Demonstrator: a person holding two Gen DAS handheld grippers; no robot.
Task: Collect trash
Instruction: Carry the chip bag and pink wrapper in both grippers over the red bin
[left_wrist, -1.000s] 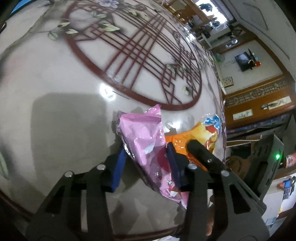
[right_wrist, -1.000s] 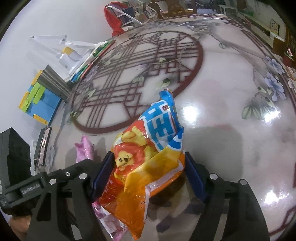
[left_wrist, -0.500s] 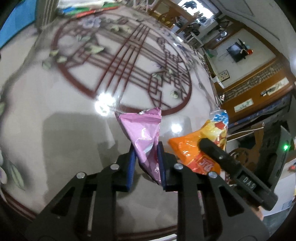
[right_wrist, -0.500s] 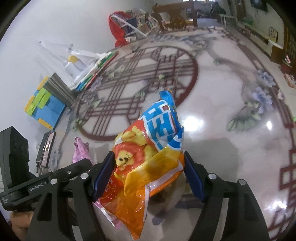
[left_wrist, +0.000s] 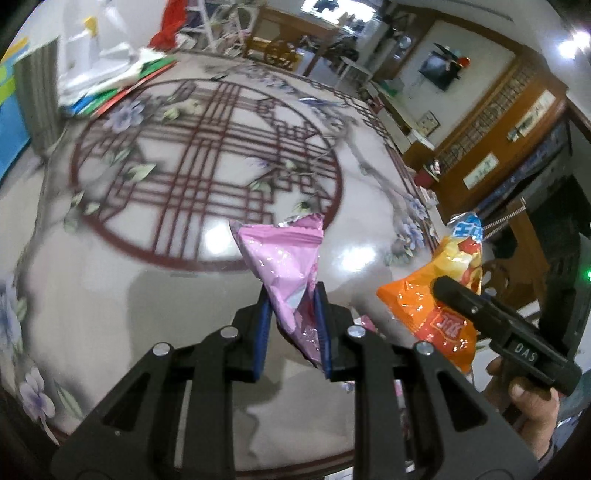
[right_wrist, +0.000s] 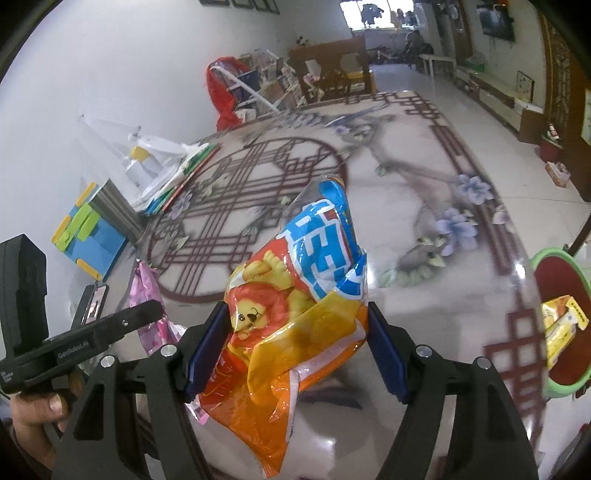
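— Holding one piece of trash in each tool, is that correct?

— Yes. My left gripper (left_wrist: 291, 325) is closed as tight as it goes, and its blue pads pinch the lower part of the pink wrapper (left_wrist: 284, 258). My right gripper (right_wrist: 295, 343) stands about half open, with its pads pressed against both sides of the orange chip bag (right_wrist: 295, 314). Both bags hang above the patterned table (left_wrist: 110, 295), clear of its surface.

— Where do they go?

— I think into the green bin (right_wrist: 561, 317). It is beyond the table's edge, on the right side in the right wrist view, and there is already a yellow packet (right_wrist: 561, 328) inside it.

— What can go wrong?

— The pink wrapper is thin, shiny film, held only by a small part, so I judge it may slide out if I swing my hand quickly. The chip bag is puffy and slippery; it can squeeze upward between the pads. Also the two grippers are close beside each other, so the bags may brush together and one may be pulled loose on the way to the bin.
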